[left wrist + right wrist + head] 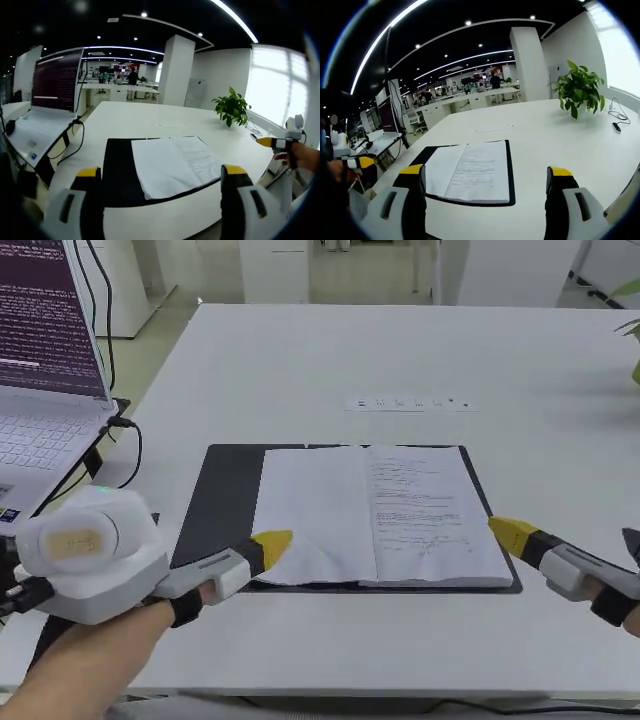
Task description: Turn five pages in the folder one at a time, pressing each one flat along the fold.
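Folder [225, 500] lies open and flat, front-centre on white tabletop [400, 350]. L tongs [270, 545] by pages' lower-left corner, R tongs [512, 533] just off right edge; both spread wide, empty. Laptop [40, 390] at left, plant [231, 106] far right. Open-plan office w/ white column [175, 70], ceiling light strips.

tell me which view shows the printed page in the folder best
The head view: it looks down on the printed page, the right-hand sheet in the open folder, with its text lines spread out. Both gripper views see it from low over the table, foreshortened, the text fainter and smaller.
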`<state>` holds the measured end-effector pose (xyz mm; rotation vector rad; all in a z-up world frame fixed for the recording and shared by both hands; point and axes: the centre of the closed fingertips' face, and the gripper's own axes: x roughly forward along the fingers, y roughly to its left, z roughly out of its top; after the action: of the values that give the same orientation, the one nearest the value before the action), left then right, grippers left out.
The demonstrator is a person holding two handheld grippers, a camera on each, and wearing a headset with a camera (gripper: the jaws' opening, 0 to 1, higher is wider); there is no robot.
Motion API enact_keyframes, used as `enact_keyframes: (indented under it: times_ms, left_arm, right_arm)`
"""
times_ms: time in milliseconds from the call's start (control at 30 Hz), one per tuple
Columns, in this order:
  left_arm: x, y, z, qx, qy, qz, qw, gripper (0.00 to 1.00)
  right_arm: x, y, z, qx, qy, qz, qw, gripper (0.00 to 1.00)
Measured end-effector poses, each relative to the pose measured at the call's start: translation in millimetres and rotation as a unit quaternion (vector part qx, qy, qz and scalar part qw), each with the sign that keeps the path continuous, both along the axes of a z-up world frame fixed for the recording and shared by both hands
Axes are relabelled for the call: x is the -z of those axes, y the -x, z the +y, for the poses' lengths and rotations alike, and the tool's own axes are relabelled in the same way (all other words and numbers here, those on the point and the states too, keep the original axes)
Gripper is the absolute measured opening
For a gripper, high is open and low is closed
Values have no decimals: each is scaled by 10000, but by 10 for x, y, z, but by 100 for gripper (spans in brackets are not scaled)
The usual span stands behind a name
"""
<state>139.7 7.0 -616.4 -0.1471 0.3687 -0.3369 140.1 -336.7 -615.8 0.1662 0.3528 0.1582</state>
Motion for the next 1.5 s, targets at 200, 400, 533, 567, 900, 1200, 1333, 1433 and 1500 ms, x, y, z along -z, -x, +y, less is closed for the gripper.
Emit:
enact_keyframes:
  times_ms: [200, 400, 533, 567, 900, 1200, 1333, 1433, 1500]
  left_arm:
    - [-49, -75, 29, -108, -5, -50, 9999, 99]
    - [-60, -109, -82, -47, -109, -66, 9999, 99]
    - [-45, -140, -161, -17, -80, -44, 10000, 99]
    - [-35, -149, -193, 8, -102, -32, 9999, 99]
    - [-9, -337, -695, 527, -204, 42, 9984, 95]
    - [115, -538, -1338, 1050, -246, 105, 9941, 91]
    - [215, -584, -1566, 1239, -308, 177, 9917, 87]
    - [279, -604, -1673, 1318, -354, 223, 9904, 86]
    - [339, -608, -1746, 1383, -416, 303, 9891, 84]
  right_arm:
    - [63, -24, 31, -56, -63, 101, 9999, 100]
    - [77, -32, 23, -81, -116, 111, 9998, 100]
    - [76, -43, 22, -112, -162, 109, 9997, 100]
    - [78, -44, 26, -120, -178, 113, 9997, 100]
    - [155, -35, 69, -244, -301, 173, 9991, 99]
    - [183, 7, 80, -315, -379, 231, 9985, 98]
    - [184, -1, 50, -313, -434, 224, 9983, 98]
    - [194, -3, 15, -306, -442, 234, 9983, 97]
    - [200, 2, -1, -289, -471, 247, 9982, 97]
